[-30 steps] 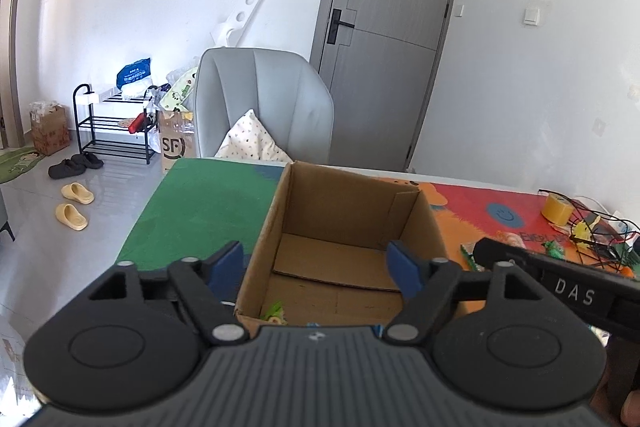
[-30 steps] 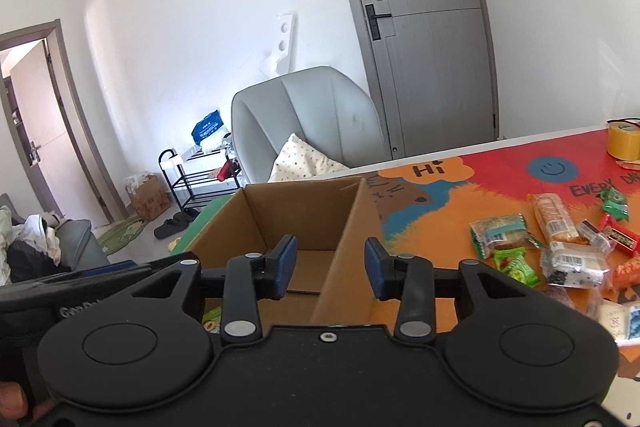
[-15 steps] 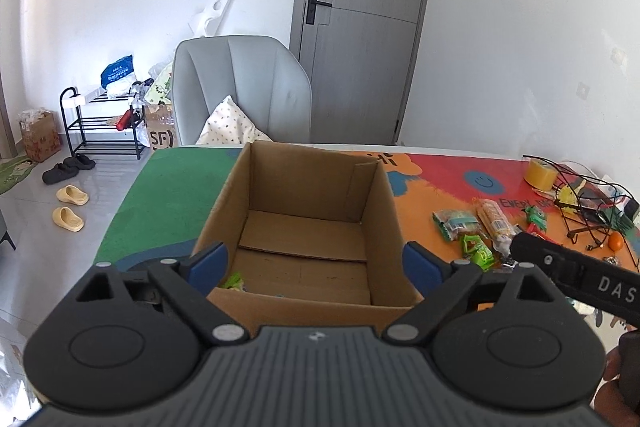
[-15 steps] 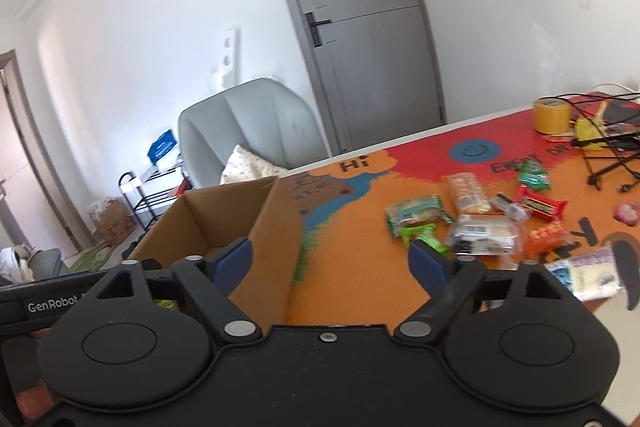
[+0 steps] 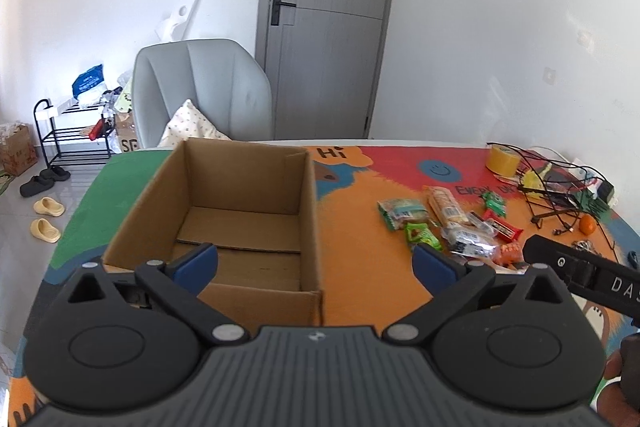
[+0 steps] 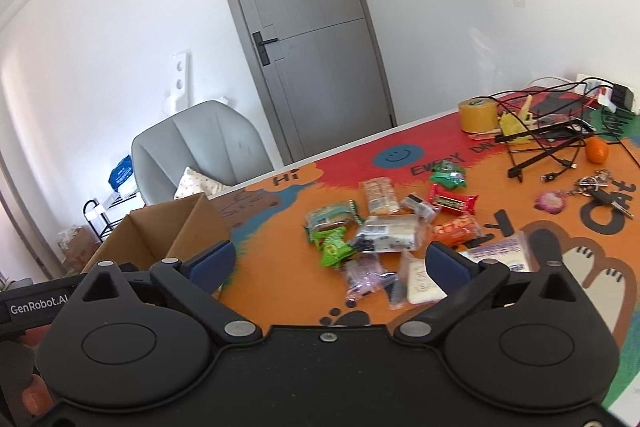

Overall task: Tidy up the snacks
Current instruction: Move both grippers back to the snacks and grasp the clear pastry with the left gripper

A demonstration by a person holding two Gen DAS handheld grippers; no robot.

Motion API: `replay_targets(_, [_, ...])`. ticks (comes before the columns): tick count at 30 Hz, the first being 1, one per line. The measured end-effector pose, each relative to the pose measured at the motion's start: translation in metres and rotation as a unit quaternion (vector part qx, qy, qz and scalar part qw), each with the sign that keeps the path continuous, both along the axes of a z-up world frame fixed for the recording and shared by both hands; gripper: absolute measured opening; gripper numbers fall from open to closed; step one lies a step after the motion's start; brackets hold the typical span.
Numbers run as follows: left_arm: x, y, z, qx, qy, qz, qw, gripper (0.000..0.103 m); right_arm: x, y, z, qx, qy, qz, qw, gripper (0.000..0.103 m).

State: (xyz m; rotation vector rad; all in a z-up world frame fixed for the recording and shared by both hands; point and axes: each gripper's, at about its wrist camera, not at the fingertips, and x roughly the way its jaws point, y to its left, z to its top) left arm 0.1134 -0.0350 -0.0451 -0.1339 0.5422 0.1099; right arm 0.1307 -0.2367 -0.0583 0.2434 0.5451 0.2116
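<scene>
Left wrist view: left gripper [image 5: 316,263] opening, nothing between, over cardboard box [image 5: 244,187]; right gripper [image 6: 328,263] opening above snacks [image 6: 384,231]

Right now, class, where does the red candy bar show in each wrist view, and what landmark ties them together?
Left wrist: red candy bar, right of centre, beside the pile's far edge.
Right wrist: red candy bar, upper right of centre.
Shared landmark: yellow tape roll, farther back.

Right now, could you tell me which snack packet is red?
The red candy bar packet with a dark label, lying between the green packet and the orange packet; no other snack wrapper is red.
</scene>
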Motion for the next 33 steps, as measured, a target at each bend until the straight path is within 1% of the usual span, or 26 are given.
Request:
replay_targets(4, [0.004, -0.018, -0.002, 0.006, -0.005, -0.006, 1.0, 0.103, -0.003, -0.018, -0.003, 0.003, -0.001, -0.017, 1.0, 0.103])
replay_targets(7, [0.007, -0.029, -0.005, -0.005, -0.011, 0.001, 0.9999, 0.103, -0.002, -0.031, -0.006, 0.003, -0.003, -0.028, 1.0, 0.103])
replay_targets(10, [0.013, -0.043, -0.008, -0.006, -0.006, 0.003, 1.0, 0.103, -0.001, -0.041, -0.01, -0.001, -0.003, -0.043, 0.999, 0.103])
replay_targets(13, [0.018, -0.059, -0.01, -0.002, -0.006, -0.012, 0.9999, 0.103, -0.002, -0.052, -0.017, -0.003, -0.012, -0.056, 0.998, 0.103])
replay_targets(15, [0.023, -0.07, -0.012, 0.008, -0.009, -0.028, 0.9995, 0.103, 0.0, -0.058, -0.023, -0.015, -0.012, -0.069, 0.997, 0.103])
replay_targets(18, [0.029, -0.082, -0.018, 0.016, -0.01, -0.043, 0.9989, 0.103, 0.005, -0.069, -0.033, -0.003, -0.003, -0.069, 0.998, 0.103])
replay_targets(26, [0.051, -0.094, -0.033, 0.014, -0.006, -0.065, 0.9977, 0.103, 0.013, -0.091, -0.055, 0.024, 0.014, -0.093, 0.995, 0.102])
replay_targets(30, [0.063, -0.101, -0.044, 0.016, 0.003, -0.077, 0.9969, 0.102, 0.017, -0.097, -0.063, 0.027, 0.019, -0.096, 0.995, 0.096])
replay_targets(33, [0.073, -0.105, -0.053, 0.015, 0.013, -0.081, 0.9965, 0.102, 0.021, -0.1, -0.069, 0.031, 0.028, -0.091, 0.995, 0.095])
